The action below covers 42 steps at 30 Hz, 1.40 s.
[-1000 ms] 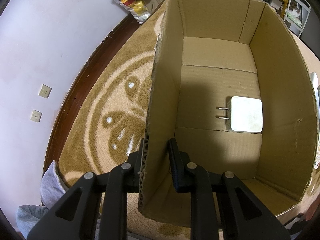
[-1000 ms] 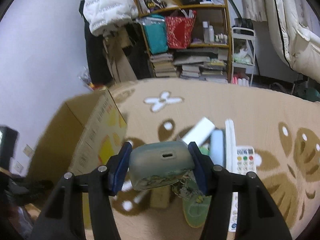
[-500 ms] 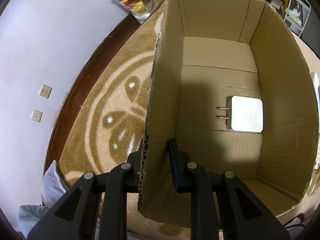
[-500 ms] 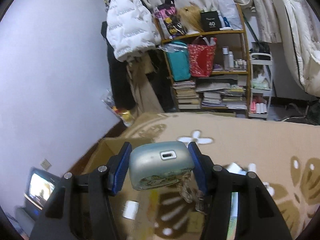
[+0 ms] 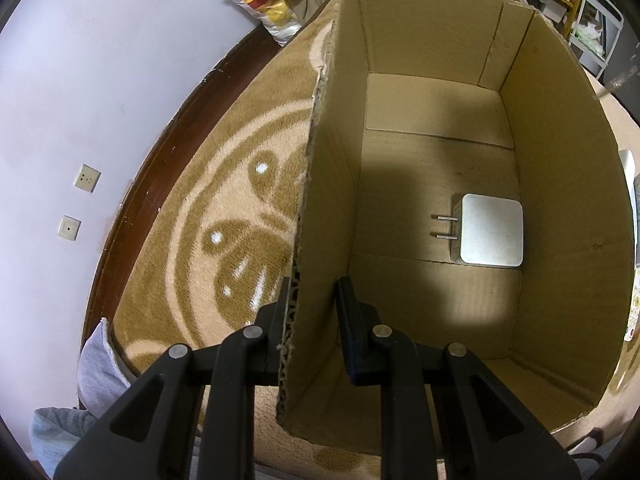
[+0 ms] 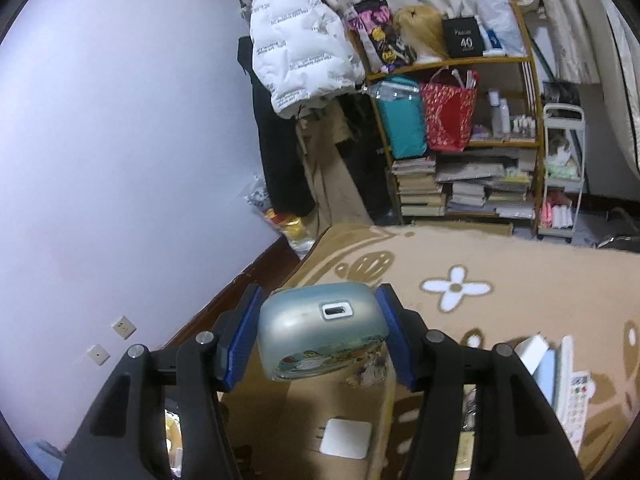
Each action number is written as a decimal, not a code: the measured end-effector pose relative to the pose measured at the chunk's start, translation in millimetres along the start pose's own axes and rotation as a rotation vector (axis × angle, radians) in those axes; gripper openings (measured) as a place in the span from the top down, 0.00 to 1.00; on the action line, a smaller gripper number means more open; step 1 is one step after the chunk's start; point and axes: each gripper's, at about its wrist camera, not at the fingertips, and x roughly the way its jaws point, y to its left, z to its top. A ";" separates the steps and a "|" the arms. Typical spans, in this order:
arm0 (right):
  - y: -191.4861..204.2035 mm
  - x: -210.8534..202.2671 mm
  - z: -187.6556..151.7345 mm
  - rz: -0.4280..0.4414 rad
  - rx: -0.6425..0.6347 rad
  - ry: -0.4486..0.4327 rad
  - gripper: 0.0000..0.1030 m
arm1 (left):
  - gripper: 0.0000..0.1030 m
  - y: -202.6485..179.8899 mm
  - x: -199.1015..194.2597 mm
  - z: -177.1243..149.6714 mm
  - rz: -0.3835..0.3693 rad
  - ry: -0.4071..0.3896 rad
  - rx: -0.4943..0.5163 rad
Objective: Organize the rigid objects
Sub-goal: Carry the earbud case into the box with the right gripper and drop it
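Note:
My left gripper (image 5: 314,300) is shut on the left wall of an open cardboard box (image 5: 332,160), one finger outside and one inside. On the box floor lies a white plug adapter (image 5: 490,236) with two prongs pointing left. My right gripper (image 6: 322,336) is shut on a pale blue-green earbud case (image 6: 320,328) with a cartoon print and a dangling charm. It hangs above the box (image 6: 296,424), and the white plug adapter (image 6: 345,438) shows directly below.
A tan patterned rug (image 6: 500,272) covers the floor. Several white and pale blue items and a remote (image 6: 568,392) lie on the rug right of the box. A cluttered shelf (image 6: 460,132) and hanging coats stand at the back. A white wall with sockets (image 5: 80,200) is at left.
My right gripper has carried the earbud case up and left, from over the items on the rug to above the open box. The left gripper and box have stayed still.

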 end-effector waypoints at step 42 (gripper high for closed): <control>-82.3 -3.6 -41.2 -0.170 0.075 0.094 0.11 | 0.82 -0.2 2.5 -1.1 -0.006 0.019 -0.013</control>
